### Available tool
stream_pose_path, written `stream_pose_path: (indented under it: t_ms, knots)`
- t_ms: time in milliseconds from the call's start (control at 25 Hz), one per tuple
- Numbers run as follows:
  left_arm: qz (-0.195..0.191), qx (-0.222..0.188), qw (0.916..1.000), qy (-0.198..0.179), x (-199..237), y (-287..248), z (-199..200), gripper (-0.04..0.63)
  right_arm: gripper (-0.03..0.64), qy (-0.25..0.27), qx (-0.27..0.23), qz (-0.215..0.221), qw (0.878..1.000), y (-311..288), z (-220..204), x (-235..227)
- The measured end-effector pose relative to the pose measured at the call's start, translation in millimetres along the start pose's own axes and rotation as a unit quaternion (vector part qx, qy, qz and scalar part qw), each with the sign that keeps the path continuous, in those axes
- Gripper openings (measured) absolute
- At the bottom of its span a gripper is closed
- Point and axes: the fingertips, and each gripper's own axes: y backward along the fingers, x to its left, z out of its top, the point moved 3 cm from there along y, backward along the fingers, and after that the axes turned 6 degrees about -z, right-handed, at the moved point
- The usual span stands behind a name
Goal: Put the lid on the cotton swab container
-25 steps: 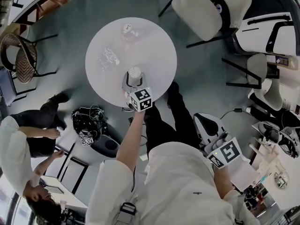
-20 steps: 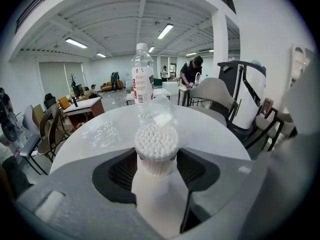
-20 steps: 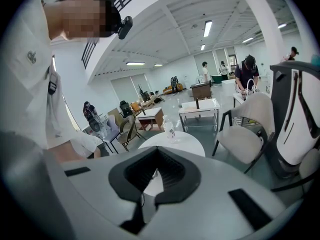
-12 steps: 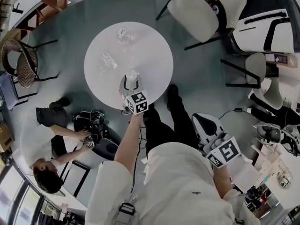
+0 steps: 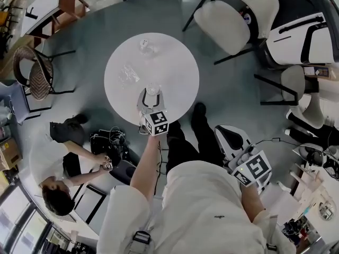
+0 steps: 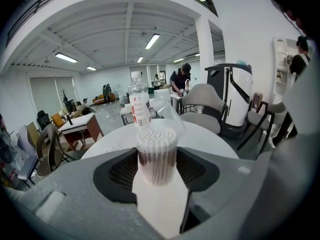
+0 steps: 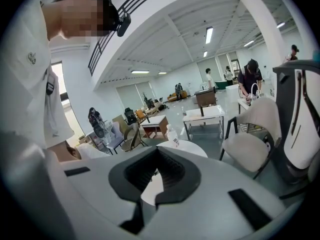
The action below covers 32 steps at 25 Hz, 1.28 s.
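Over the round white bench the left claw, jaws just closed, pinches the clear, lidless cotton swab tub; the right claw, pressed together and empty, probably fetches the lid next.

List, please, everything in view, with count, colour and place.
table: one, white, round, central.
cotton swab container: one, clear, white tips, no lid, between the jaws of the left gripper.
bottle: one, clear, red-and-white label, upright on the table's far side.
clear plastic piece: one, on the table's left half; lid or not, cannot tell.
padded chair: one, white, beyond the table, right.
wicker chair: one, brown, left of the table.
another person: one, white top, lower left floor.
left gripper: one, grey, jaws just closed, gripping the container.
right gripper: one, grey, shut, empty, by the person's right side.
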Motion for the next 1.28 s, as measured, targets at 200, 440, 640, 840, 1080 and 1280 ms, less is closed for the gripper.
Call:
stream_pose_path:
  t_ms: [200,440,640,840,1080,1280]
  knots:
    - [-0.013,-0.046,0.9984,-0.029,-3.6,32.6,42.8,0.245,0.006,0.007,-0.029,0.011,0.999,0.5,12.2,6.4]
    - [-0.03,-0.116,0.9889,-0.087,-13.9,73.8,115.6,0.245,0.006,0.021,-0.065,0.02,0.997,-1.2,35.9,4.1]
    - [-0.039,-0.162,0.9792,-0.115,-25.8,109.6,166.4,0.244,0.006,0.026,-0.094,0.036,0.995,0.6,54.4,4.5]
    - [-0.052,-0.191,0.9679,-0.155,-47.5,142.0,205.7,0.244,0.006,0.046,-0.127,0.061,0.989,1.7,75.3,10.9]
    - [-0.058,-0.22,0.9529,-0.201,-79.4,169.2,234.7,0.244,0.006,0.095,-0.147,0.071,0.982,-5.8,105.9,21.3]
    - [-0.05,-0.229,0.9444,-0.231,-95.2,179.1,244.3,0.244,0.006,0.1,-0.138,0.062,0.983,-10.1,110.3,16.0]
